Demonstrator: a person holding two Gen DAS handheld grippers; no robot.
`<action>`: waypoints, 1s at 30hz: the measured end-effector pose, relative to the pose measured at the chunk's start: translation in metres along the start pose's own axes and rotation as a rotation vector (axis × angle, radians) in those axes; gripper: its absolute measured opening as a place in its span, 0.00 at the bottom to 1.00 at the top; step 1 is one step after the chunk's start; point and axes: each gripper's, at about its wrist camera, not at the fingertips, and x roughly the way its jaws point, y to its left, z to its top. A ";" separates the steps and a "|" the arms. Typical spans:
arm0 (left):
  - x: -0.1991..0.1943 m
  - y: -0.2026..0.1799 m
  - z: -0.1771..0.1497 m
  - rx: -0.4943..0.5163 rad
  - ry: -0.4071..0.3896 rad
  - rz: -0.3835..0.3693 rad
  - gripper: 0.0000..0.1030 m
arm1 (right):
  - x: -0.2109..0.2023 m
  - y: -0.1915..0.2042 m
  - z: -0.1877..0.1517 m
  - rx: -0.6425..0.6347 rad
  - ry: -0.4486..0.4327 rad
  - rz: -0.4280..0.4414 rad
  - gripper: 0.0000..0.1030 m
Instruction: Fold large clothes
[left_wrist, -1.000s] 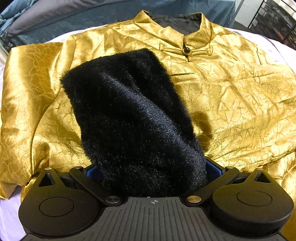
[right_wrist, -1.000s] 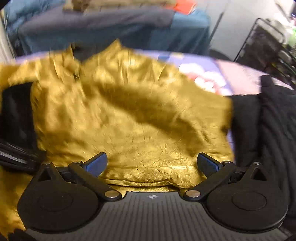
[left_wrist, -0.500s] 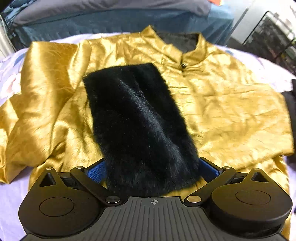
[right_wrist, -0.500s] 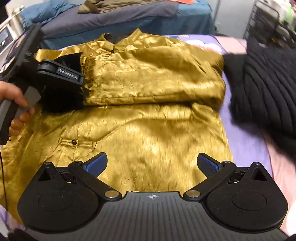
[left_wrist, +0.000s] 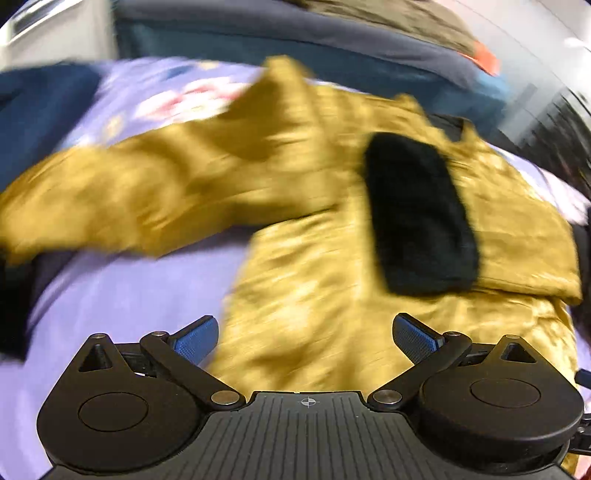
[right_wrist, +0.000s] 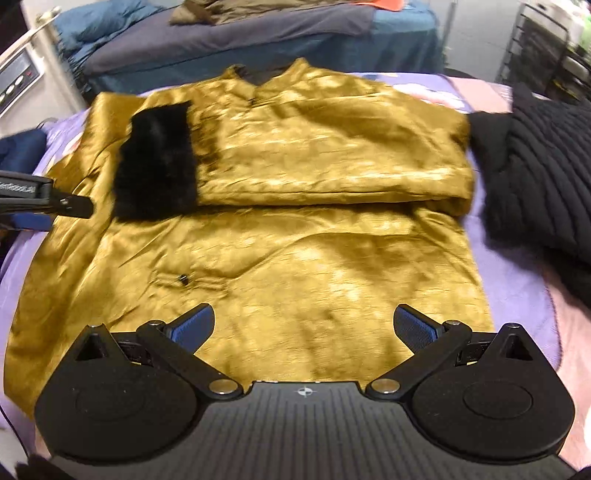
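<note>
Gold jacket (right_wrist: 295, 236) lies flat, black-cuffed sleeve (right_wrist: 159, 162) folded across.

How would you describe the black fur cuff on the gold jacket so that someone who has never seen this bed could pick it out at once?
Start at the lilac bedspread, where a shiny gold jacket lies spread out. One sleeve is folded across its chest, ending in the fur cuff on the left side of the right wrist view. Unlike the ribbed black knit lying beside the jacket, it is fluffy and lies on the gold fabric.
</note>
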 end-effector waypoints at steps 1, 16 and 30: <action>-0.003 0.012 -0.003 -0.037 0.002 0.015 1.00 | 0.001 0.005 0.000 -0.014 0.003 0.005 1.00; -0.060 0.157 -0.037 -0.504 -0.235 0.100 1.00 | 0.021 0.044 0.004 -0.079 0.046 0.044 1.00; -0.046 0.239 -0.007 -0.587 -0.308 0.130 0.68 | 0.032 0.055 0.013 -0.123 0.081 0.006 1.00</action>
